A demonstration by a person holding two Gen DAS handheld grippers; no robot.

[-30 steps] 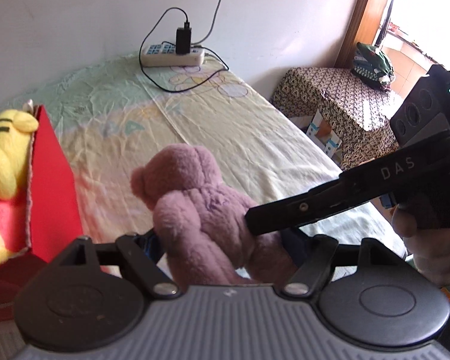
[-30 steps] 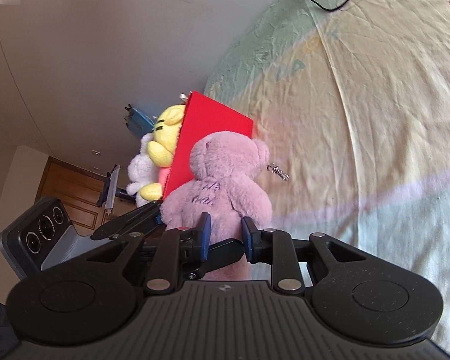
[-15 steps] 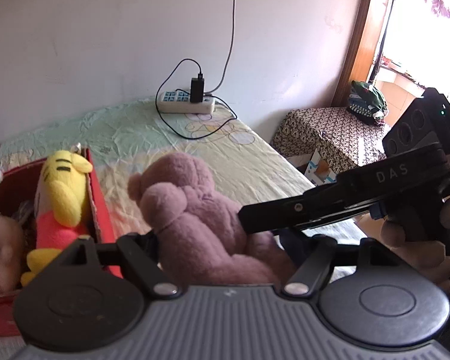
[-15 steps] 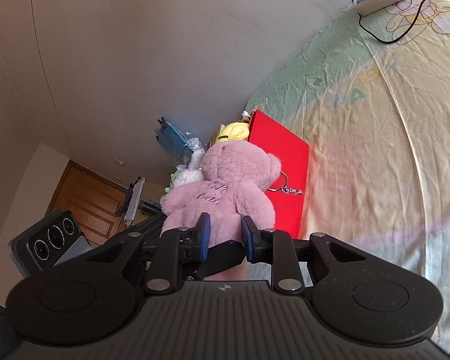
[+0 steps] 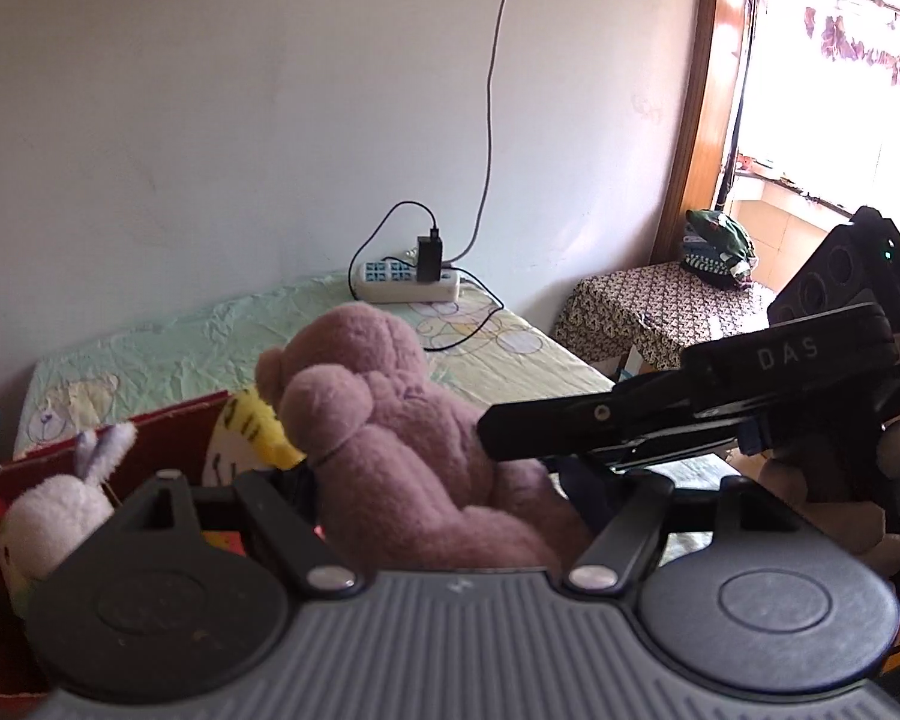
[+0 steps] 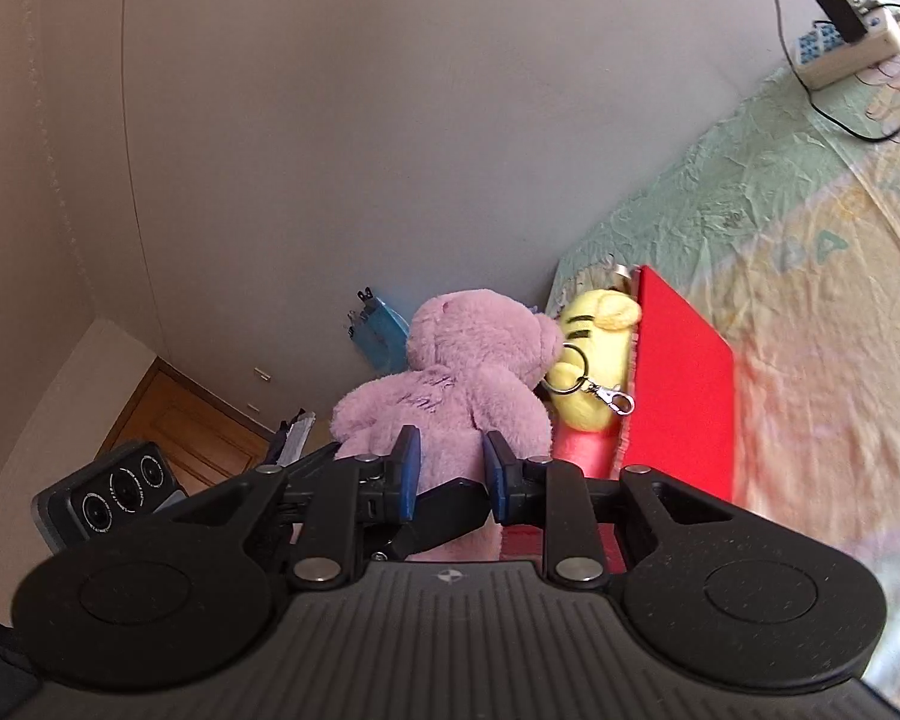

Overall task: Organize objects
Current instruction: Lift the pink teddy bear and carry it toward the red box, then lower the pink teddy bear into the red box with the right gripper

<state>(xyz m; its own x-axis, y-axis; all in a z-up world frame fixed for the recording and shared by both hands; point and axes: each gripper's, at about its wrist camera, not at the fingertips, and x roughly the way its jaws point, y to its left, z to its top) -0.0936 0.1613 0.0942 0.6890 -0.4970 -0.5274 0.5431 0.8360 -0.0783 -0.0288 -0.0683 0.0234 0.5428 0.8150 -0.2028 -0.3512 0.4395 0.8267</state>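
Observation:
A pink plush bear [image 5: 390,444] is held in the air by both grippers over the red box [image 5: 42,462]. My left gripper [image 5: 444,498] is shut on its lower body. My right gripper [image 6: 447,468] is shut on the bear [image 6: 450,384] from behind; a metal keyring clip [image 6: 609,393] hangs from its head. The red box [image 6: 678,378] on the bed holds a yellow plush [image 6: 594,354] and, in the left wrist view, a white bunny plush [image 5: 54,510] and the yellow plush [image 5: 252,444].
The bed sheet [image 6: 810,276] spreads to the right of the box. A power strip with charger and cable [image 5: 411,282] lies at the wall. A patterned side table [image 5: 648,306] with folded clothes stands by the window. The wall is just behind the box.
Both grippers have carried the bear up and left, from beside the red box to over its open top. The box's inside with the bunny has come into view.

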